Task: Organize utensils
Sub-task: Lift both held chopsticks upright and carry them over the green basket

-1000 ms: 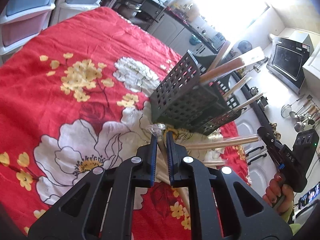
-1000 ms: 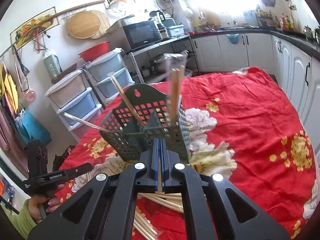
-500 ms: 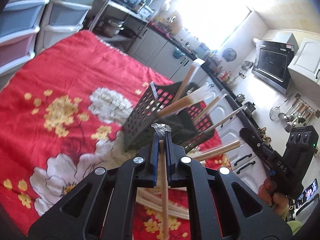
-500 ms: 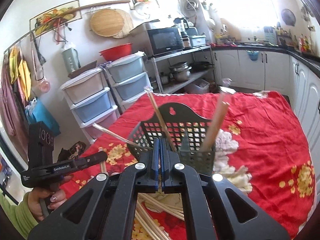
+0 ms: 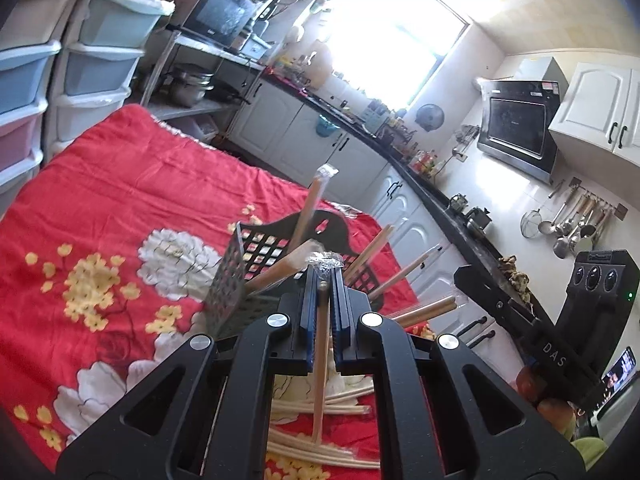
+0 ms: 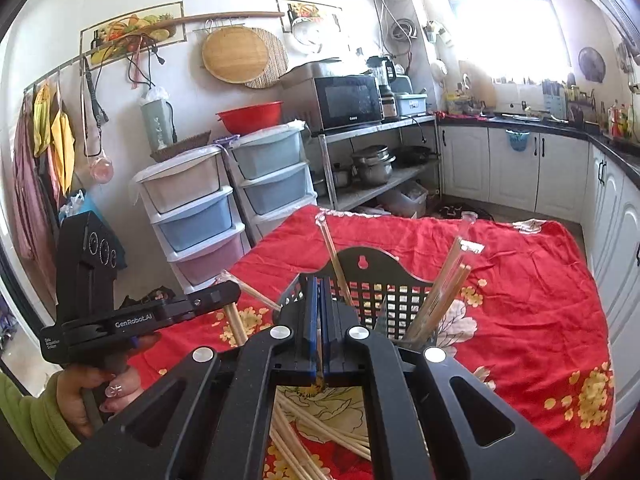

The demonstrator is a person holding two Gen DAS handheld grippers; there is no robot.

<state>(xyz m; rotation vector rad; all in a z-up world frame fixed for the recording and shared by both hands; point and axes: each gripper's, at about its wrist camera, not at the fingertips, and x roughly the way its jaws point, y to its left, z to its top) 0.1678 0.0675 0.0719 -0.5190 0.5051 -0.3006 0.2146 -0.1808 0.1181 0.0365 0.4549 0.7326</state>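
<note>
The left gripper (image 5: 323, 280) is clenched on one wrapped pair of chopsticks (image 5: 320, 360), which hangs down between its fingers above the table; the right gripper (image 6: 319, 292) is pressed shut, and whether the thin stick (image 6: 319, 350) seen between its pads is actually gripped cannot be told; a black slotted basket (image 6: 384, 296) stands on the red flowered tablecloth (image 5: 120, 208), just beyond both grippers, with several chopstick pairs leaning in its compartments; loose chopsticks (image 6: 312, 432) lie on the tablecloth beneath the grippers.

matt wooden chopsticks (image 5: 320, 364), black plastic basket (image 6: 384, 292), cloth (image 5: 100, 200).
</note>
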